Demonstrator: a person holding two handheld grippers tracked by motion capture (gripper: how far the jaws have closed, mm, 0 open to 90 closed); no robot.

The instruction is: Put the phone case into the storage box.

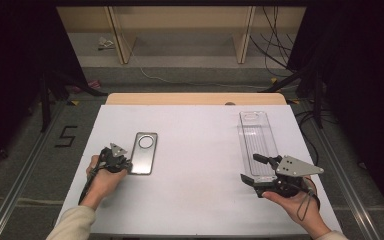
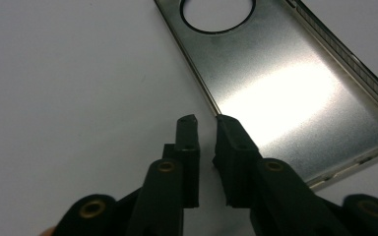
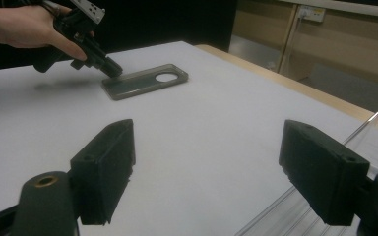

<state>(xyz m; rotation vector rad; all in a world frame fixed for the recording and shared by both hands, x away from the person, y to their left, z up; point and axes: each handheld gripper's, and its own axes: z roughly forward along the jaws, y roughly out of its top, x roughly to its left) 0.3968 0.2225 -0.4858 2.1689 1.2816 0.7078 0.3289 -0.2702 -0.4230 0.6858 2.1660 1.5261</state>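
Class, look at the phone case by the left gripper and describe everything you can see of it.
The phone case is a flat rounded rectangle, grey and glossy, with a pale raised rim and a large round camera hole near its far end. It lies flat, inner side up, on the white table, left of centre. The left gripper has its narrowly parted jaws astride the case's rim at a long edge; whether they touch it is unclear.

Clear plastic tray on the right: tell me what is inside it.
The clear plastic tray looks empty: the white table cover shows through its bottom. Its near end lies behind the right gripper, whose jaws stand wide apart, so whatever might lie there is covered.
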